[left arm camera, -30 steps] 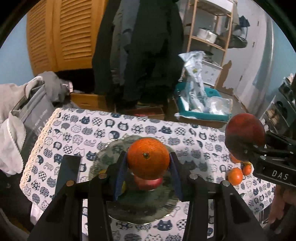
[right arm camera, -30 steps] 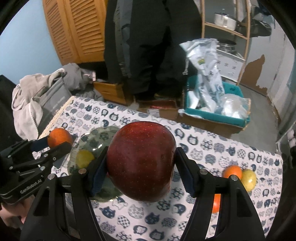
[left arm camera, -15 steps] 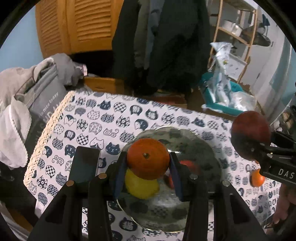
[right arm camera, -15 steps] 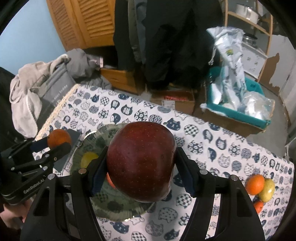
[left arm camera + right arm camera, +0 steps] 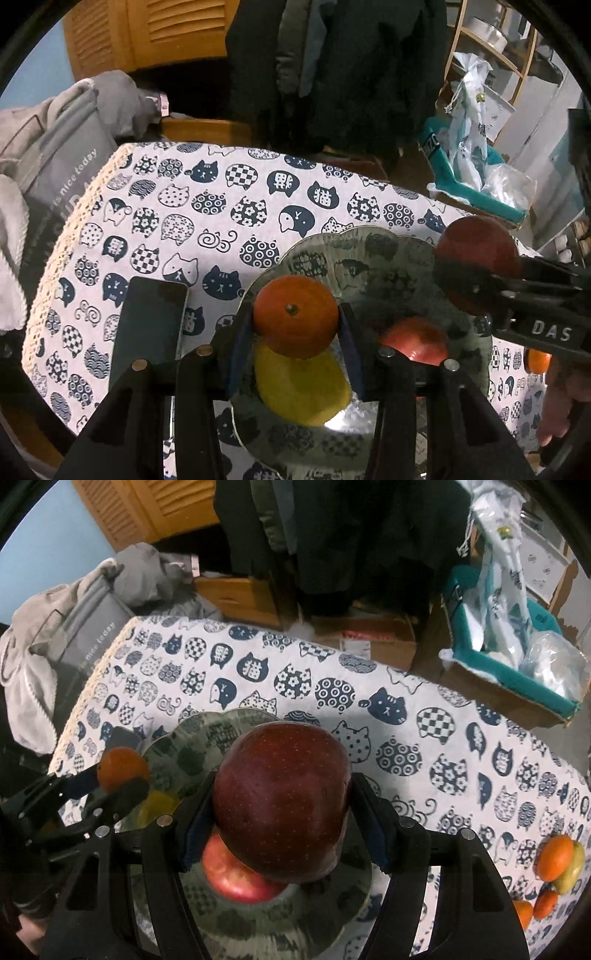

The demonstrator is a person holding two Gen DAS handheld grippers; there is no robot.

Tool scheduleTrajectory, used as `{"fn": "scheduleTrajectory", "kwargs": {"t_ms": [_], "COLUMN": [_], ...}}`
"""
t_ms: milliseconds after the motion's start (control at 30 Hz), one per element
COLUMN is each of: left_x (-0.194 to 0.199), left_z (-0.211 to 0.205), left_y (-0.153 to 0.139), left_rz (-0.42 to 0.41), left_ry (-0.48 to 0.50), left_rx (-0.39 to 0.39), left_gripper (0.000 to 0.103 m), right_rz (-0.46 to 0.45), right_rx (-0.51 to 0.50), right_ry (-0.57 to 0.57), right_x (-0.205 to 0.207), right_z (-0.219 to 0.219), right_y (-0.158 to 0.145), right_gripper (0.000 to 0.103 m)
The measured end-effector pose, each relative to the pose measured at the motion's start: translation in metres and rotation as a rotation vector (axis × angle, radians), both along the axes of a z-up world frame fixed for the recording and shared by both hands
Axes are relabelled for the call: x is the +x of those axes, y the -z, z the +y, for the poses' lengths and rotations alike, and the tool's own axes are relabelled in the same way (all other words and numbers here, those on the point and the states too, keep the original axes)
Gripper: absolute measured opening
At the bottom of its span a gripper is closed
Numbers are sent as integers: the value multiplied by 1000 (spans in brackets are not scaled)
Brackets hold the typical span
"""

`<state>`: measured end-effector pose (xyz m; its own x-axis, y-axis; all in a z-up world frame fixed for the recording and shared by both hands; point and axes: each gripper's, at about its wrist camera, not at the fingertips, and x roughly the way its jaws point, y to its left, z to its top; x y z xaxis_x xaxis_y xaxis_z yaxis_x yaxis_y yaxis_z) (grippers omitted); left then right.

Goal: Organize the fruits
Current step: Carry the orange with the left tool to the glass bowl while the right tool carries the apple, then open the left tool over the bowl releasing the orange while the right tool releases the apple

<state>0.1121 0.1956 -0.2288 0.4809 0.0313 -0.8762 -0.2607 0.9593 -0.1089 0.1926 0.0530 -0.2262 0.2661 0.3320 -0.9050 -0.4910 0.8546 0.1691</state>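
- The left tongs (image 5: 295,326) are closed around an orange (image 5: 295,316), one blue-padded finger pressed to each side, the fruit's stem end facing the camera.
- The orange hangs above the left part of a glass plate (image 5: 354,243) with a scalloped rim, which sits on the tabletop (image 5: 207,206) covered in a white cloth printed with navy cat faces.
- On the plate, directly under the orange, lies a yellow fruit (image 5: 301,387); a lighter red apple (image 5: 413,341) lies on the plate to its right.
- The right tongs (image 5: 282,808) grip a large dark red apple (image 5: 282,801), fingers against both its sides, held over the plate (image 5: 221,731) and right above the lighter red apple (image 5: 236,875) lying there.
- In the left wrist view the right tongs (image 5: 476,273) and their dark red apple (image 5: 476,251) appear over the plate's right edge.
- In the right wrist view the left tongs (image 5: 122,773) with the orange (image 5: 122,766) show over the plate's left edge.
- A dark phone (image 5: 149,325) lies flat on the cloth just left of the plate.
- Near the right end of the tabletop, well apart from the plate, sits a small cluster of fruit: oranges (image 5: 554,853) touching a yellow-green fruit (image 5: 574,871).
- Beyond the tabletop: grey clothing (image 5: 44,657) on the left, a teal bin of plastic bags (image 5: 517,672) on the right.
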Motion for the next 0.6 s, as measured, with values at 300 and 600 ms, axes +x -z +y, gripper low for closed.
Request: {"fn": "scheduleTrajectory", "kwargs": {"t_ms": [300, 600], "left_x": [10, 15], "left_z": [5, 3], "left_y": [22, 34], "left_rz": [41, 67], "left_ry": [-8, 1], "left_rx": [-48, -52], "left_gripper": [46, 48], "right_rz": [58, 85], "right_rx": [-15, 2], "right_ry": [-1, -2], "right_x": [10, 12], "right_z": [5, 10], "right_y": [26, 35], "right_gripper": [69, 69]}}
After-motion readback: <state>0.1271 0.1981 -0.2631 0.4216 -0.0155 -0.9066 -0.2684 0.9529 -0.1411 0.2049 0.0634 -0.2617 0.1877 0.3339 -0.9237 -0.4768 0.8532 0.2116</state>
